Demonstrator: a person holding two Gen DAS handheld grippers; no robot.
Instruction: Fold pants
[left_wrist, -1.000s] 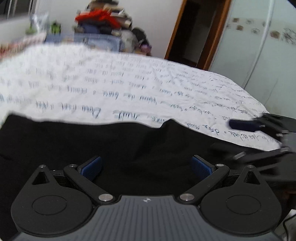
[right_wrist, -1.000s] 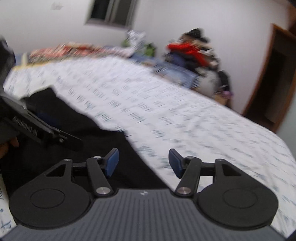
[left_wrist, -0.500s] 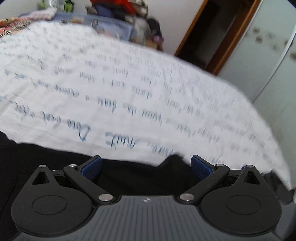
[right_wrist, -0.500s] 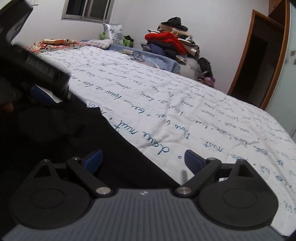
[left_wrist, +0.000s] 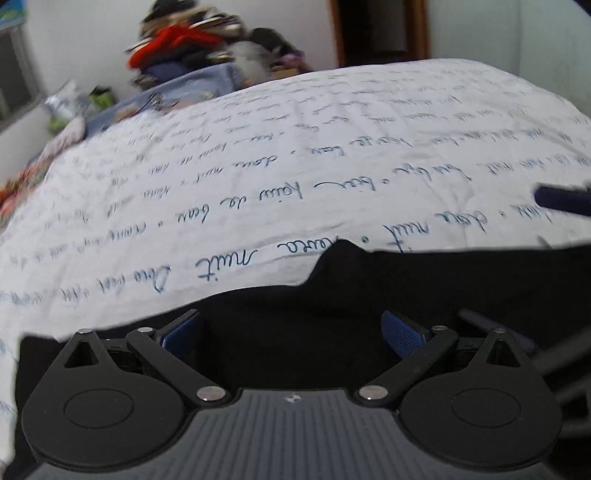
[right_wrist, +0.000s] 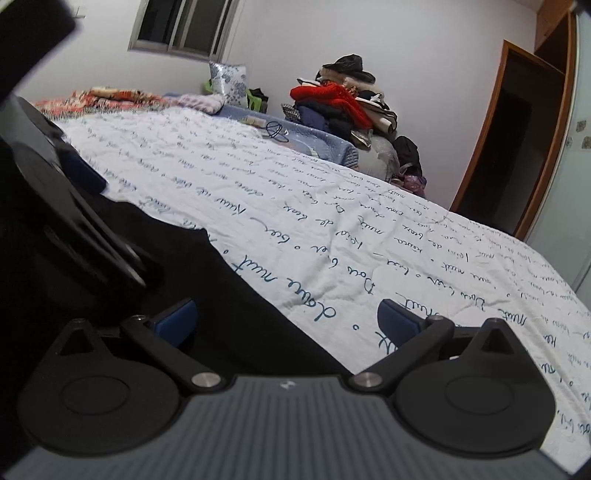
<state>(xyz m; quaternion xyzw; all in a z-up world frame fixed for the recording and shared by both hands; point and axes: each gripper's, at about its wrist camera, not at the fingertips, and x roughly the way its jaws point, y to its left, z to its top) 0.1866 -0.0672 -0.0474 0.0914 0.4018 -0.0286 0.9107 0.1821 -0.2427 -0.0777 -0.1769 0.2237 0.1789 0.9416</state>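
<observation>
Black pants (left_wrist: 369, 295) lie flat on the white bedsheet with blue handwriting (left_wrist: 295, 166). My left gripper (left_wrist: 291, 328) is open and empty, low over the pants just behind their far edge. My right gripper (right_wrist: 286, 319) is open and empty, straddling the pants' right edge (right_wrist: 240, 295): its left finger is over the black cloth, its right finger (right_wrist: 397, 317) over the sheet. The left gripper's body shows at the left of the right wrist view (right_wrist: 55, 206). A blue pad of the right gripper shows at the right of the left wrist view (left_wrist: 561, 199).
A pile of clothes with a red garment (right_wrist: 332, 99) sits beyond the bed's far side. A blue blanket with a cable (right_wrist: 295, 140) lies at the far edge. A wooden doorway (right_wrist: 509, 140) stands at the right. A window (right_wrist: 181, 26) is on the back wall.
Both grippers have dropped lower and closer to the pants' far edge. The left view has swung left towards the clothes pile. Both stay open.
</observation>
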